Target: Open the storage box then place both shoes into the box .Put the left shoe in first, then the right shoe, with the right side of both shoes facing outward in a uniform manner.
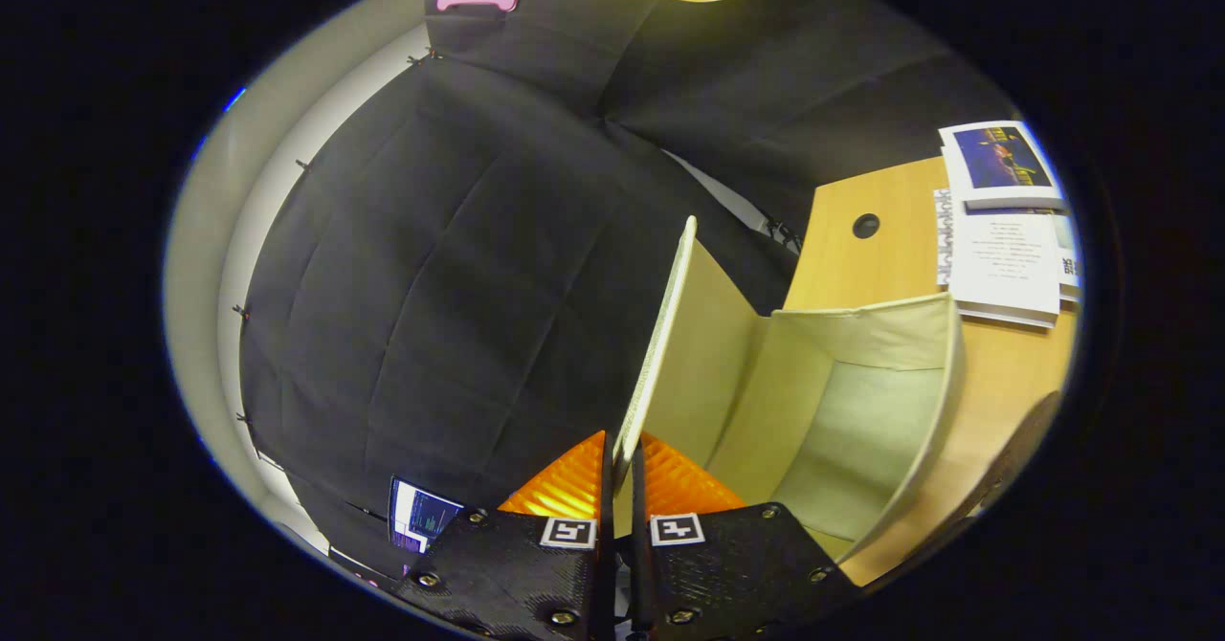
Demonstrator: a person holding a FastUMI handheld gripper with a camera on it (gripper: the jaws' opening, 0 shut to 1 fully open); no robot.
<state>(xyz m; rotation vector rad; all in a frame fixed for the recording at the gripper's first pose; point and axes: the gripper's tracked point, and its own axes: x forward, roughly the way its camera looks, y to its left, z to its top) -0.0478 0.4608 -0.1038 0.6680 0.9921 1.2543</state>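
My gripper (622, 459) is shut on the thin edge of the storage box's lid (660, 335), with both orange fingers (565, 483) pressed against it. The cream lid is lifted and stands nearly upright, running straight ahead from the fingertips. Right of the lid, the cream fabric storage box (943, 373) sits open on the wooden table (880, 268). Its pale inside floor shows bare.
Booklets and printed sheets (1005, 230) lie stacked on the table beyond the box, beside a round cable hole (865, 226). A small lit screen (419, 515) sits low to the left of the fingers. A dark rounded object (1024, 450) shows right of the box.
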